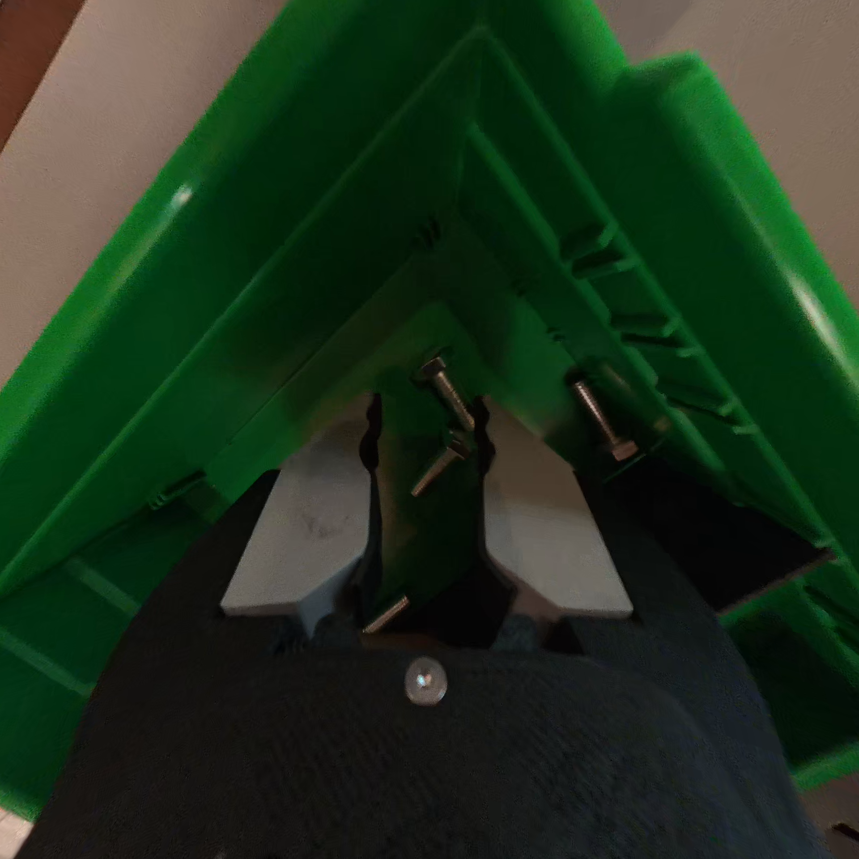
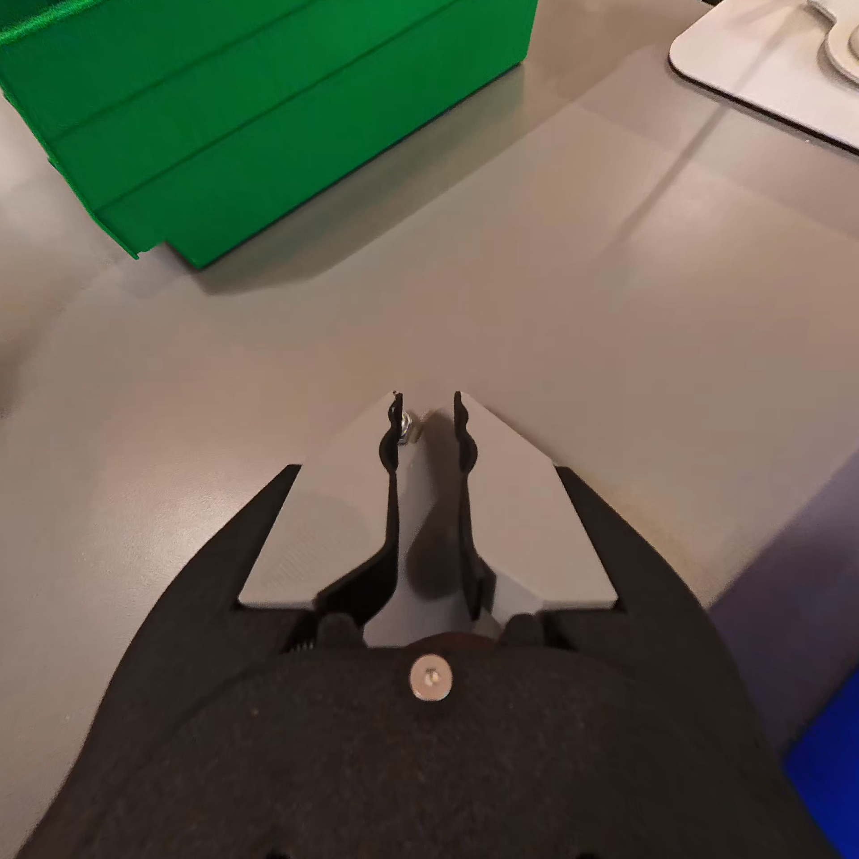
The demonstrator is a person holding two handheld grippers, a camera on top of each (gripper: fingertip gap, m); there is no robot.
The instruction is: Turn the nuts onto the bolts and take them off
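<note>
Probably a workshop bench: a green parts bin holding loose bolts (blurred) on a plain tabletop.

Several silver bolts lie loose at different angles in the corner of a green bin. A small silver nut rests on the counter outside it.

You have no readable writing anywhere in these two views. The green bin, the bolts lying in it and the grey table carry no label, number or brand mark that you could make out. The white board at the far right corner also shows you only a plain surface.
</note>
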